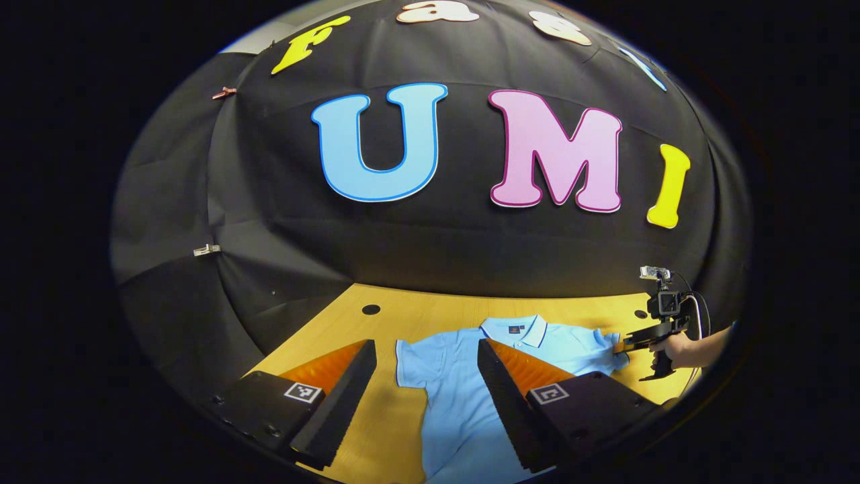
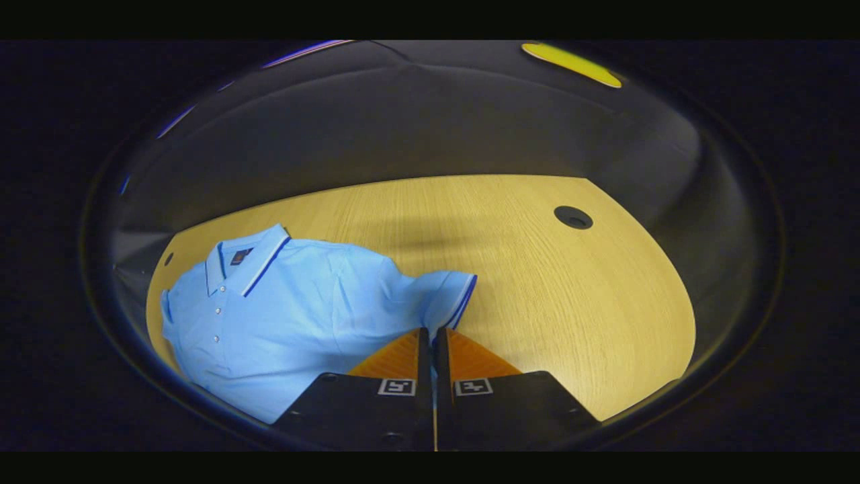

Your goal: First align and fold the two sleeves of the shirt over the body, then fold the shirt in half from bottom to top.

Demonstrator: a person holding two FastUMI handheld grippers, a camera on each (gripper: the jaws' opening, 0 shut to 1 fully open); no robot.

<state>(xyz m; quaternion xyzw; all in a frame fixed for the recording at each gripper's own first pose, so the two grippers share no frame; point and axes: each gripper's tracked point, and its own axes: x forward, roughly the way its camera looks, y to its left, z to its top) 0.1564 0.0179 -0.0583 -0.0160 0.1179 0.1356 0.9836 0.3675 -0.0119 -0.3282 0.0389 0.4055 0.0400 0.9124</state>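
**Right gripper pinches one sleeve, left gripper spread over the other**

I see the light blue polo shirt (image 1: 463,396) lying face up on the wooden surface (image 1: 416,316), collar toward the booth's black cloth wall (image 1: 430,249), buttons and a small chest logo showing.

In the left gripper view, my left gripper (image 1: 426,356) stands wide apart above the shirt. One finger sits over bare wood just beside the shirt's left sleeve (image 1: 413,359), the other over the chest. It holds nothing. Farther off on the right side of that view I see the right gripper (image 1: 621,346), held by a hand (image 1: 675,349), its tip at the end of the other sleeve (image 1: 601,353).

In the right gripper view, the right gripper (image 2: 431,333) has its fingers drawn narrow, almost together, with the striped cuff of the sleeve (image 2: 443,296) running in between them. I read that as a pinch on the cuff. The sleeve is pulled outward and a little rumpled, and the shirt's body (image 2: 282,316) lies flat to the left. A round dark hole (image 2: 573,217) sits in the surface well apart from the shirt.
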